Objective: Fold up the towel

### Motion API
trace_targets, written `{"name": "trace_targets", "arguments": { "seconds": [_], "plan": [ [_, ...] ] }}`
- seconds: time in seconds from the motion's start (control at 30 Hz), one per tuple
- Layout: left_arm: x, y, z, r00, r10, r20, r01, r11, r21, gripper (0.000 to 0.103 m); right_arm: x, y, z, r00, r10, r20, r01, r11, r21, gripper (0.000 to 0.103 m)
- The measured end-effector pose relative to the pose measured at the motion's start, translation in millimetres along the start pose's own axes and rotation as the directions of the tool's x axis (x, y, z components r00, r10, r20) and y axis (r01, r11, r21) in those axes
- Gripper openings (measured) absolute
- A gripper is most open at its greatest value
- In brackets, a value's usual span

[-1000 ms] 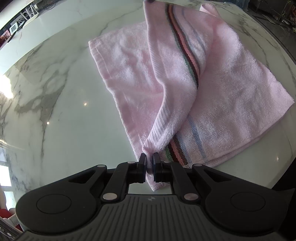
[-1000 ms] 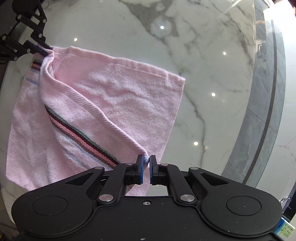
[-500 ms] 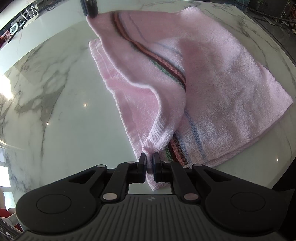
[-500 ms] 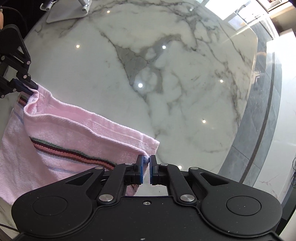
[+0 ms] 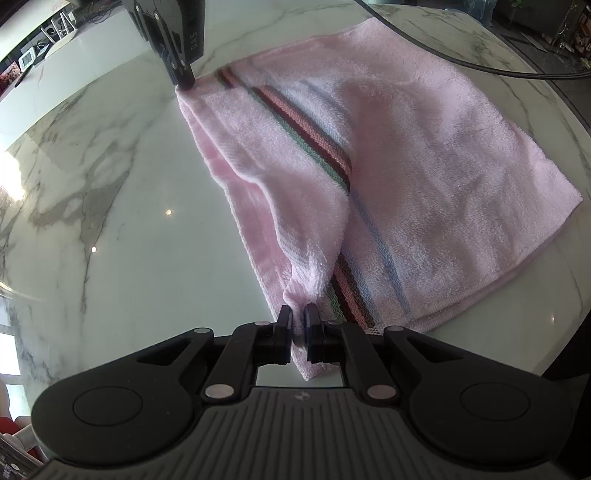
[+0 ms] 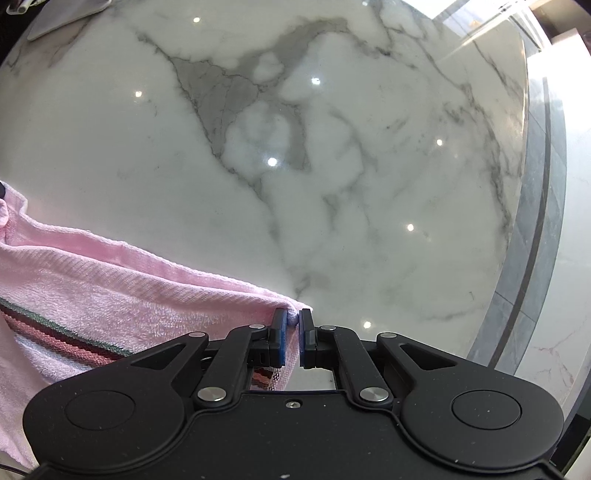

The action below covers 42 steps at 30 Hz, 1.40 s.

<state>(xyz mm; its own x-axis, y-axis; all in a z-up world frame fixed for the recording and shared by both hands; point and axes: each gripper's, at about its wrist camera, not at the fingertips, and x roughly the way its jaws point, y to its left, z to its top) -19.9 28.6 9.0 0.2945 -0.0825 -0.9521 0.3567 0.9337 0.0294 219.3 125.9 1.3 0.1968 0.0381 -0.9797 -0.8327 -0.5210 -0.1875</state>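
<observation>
A pink towel (image 5: 424,147) with a striped band lies folded over on the white marble table (image 5: 110,206). My left gripper (image 5: 298,314) is shut on the towel's near corner, low over the table. In the left wrist view, my right gripper (image 5: 183,79) has come down at the far left corner of the fold. In its own view the right gripper (image 6: 292,317) still has a towel (image 6: 110,288) corner between its blue pads, and its jaws are starting to open. The folded layer sags between the two held corners.
A black cable (image 5: 461,64) arcs over the far side of the towel. A flat grey object (image 6: 62,18) lies at the table's far left. The table's curved edge (image 6: 524,221) runs down the right, with grey floor beyond.
The right gripper carried its corner leftward across the towel and down toward the table, laying the top layer flatter. The left gripper kept still.
</observation>
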Motion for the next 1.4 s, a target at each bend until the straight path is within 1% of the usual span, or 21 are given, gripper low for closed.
{"name": "trace_targets", "arguments": {
  "seconds": [0.03,0.1,0.13,0.17,0.23,0.33,0.43,0.53,0.57,0.63,0.7,0.77,0.8,0.9,1.0,1.13,1.17,1.2,1.23,1.27,1.4],
  "plan": [
    [-1.5,-0.2,-0.9,1.000,0.000,0.000,0.000,1.000,-0.002,0.005,-0.3,-0.2,-0.7,1.000,-0.004,0.004,0.004,1.000,0.013,0.009],
    [-3.4,-0.7,-1.7,1.000,0.001,-0.002,-0.001,1.000,-0.003,0.005,-3.2,-0.5,-5.7,1.000,-0.026,0.004,0.026,0.999,0.047,0.026],
    [-5.1,0.0,-2.9,1.000,0.001,-0.002,-0.001,1.000,-0.003,0.005,-7.1,0.4,-11.1,0.999,-0.034,0.001,0.034,0.997,0.064,0.039],
    [-6.9,0.6,-4.1,1.000,0.002,-0.001,-0.002,1.000,-0.005,0.005,-11.0,1.4,-16.6,0.999,-0.042,-0.001,0.042,0.996,0.082,0.040],
    [-9.1,1.6,-5.7,1.000,0.002,0.000,-0.002,1.000,-0.008,0.005,-20.4,5.2,-31.0,0.999,-0.050,-0.003,0.050,0.991,0.123,0.041],
    [-12.1,3.4,-7.5,1.000,0.001,-0.002,-0.001,1.000,-0.017,0.006,-38.6,17.3,-65.3,0.999,-0.050,0.003,0.048,0.973,0.225,0.040],
    [-12.3,4.0,-7.5,1.000,-0.003,-0.001,0.003,0.999,-0.035,0.006,-54.8,42.8,-109.9,1.000,-0.020,0.016,0.012,0.928,0.371,0.040],
    [-13.8,9.2,-10.3,1.000,-0.024,0.011,0.025,0.997,-0.073,0.006,-64.6,75.8,-141.8,1.000,-0.018,0.007,0.013,0.882,0.470,0.039],
    [-14.8,12.2,-12.3,0.999,-0.040,0.015,0.041,0.995,-0.091,0.006,-68.2,90.6,-154.2,1.000,-0.015,0.005,0.010,0.860,0.510,0.039],
    [-17.3,16.5,-16.0,0.997,-0.069,0.015,0.071,0.991,-0.118,0.007,-73.3,117.0,-170.5,1.000,-0.004,0.010,-0.002,0.828,0.560,0.039],
    [-19.7,19.3,-19.1,0.996,-0.092,0.015,0.093,0.986,-0.136,0.008,-79.7,154.0,-183.3,1.000,0.004,0.024,-0.017,0.800,0.599,0.040],
    [-24.3,18.2,-21.2,0.995,-0.099,0.017,0.100,0.986,-0.131,0.010,-83.7,182.7,-189.3,0.999,0.022,0.043,-0.045,0.770,0.637,0.040],
    [-26.8,17.3,-22.3,0.994,-0.103,0.018,0.105,0.986,-0.129,0.013,-84.6,197.2,-191.1,0.998,0.033,0.051,-0.058,0.751,0.658,0.040],
    [-32.2,13.9,-24.9,0.992,-0.128,0.013,0.128,0.984,-0.126,0.015,-82.9,233.9,-188.3,0.995,0.072,0.070,-0.100,0.721,0.685,0.040],
    [-37.5,10.3,-28.4,0.992,-0.129,0.009,0.129,0.984,-0.126,0.015,-83.6,261.5,-183.0,0.989,0.098,0.108,-0.145,0.705,0.694,0.040],
    [-44.7,7.9,-33.0,0.994,-0.109,-0.002,0.108,0.988,-0.109,0.016,-81.2,281.0,-183.5,0.983,0.113,0.145,-0.183,0.668,0.721,0.040],
    [-47.3,6.8,-35.0,0.994,-0.106,-0.003,0.105,0.990,-0.095,0.019,-79.6,285.0,-184.0,0.981,0.118,0.154,-0.194,0.656,0.729,0.040],
    [-50.2,5.3,-37.2,0.995,-0.100,-0.003,0.100,0.992,-0.078,0.028,-77.4,288.9,-184.0,0.980,0.120,0.159,-0.199,0.647,0.736,0.040],
    [-53.4,2.4,-39.6,0.996,-0.089,0.005,0.089,0.995,-0.052,0.041,-75.4,292.2,-183.4,0.980,0.118,0.160,-0.198,0.643,0.740,0.040],
    [-55.0,-0.4,-41.6,0.997,-0.078,0.009,0.078,0.997,-0.028,0.044,-72.9,295.7,-182.7,0.980,0.116,0.162,-0.198,0.636,0.746,0.040],
    [-54.5,-5.3,-45.6,0.999,-0.052,0.000,0.052,0.999,0.009,0.046,-63.5,308.5,-180.5,0.977,0.109,0.181,-0.210,0.608,0.766,0.040]
  ]
}}
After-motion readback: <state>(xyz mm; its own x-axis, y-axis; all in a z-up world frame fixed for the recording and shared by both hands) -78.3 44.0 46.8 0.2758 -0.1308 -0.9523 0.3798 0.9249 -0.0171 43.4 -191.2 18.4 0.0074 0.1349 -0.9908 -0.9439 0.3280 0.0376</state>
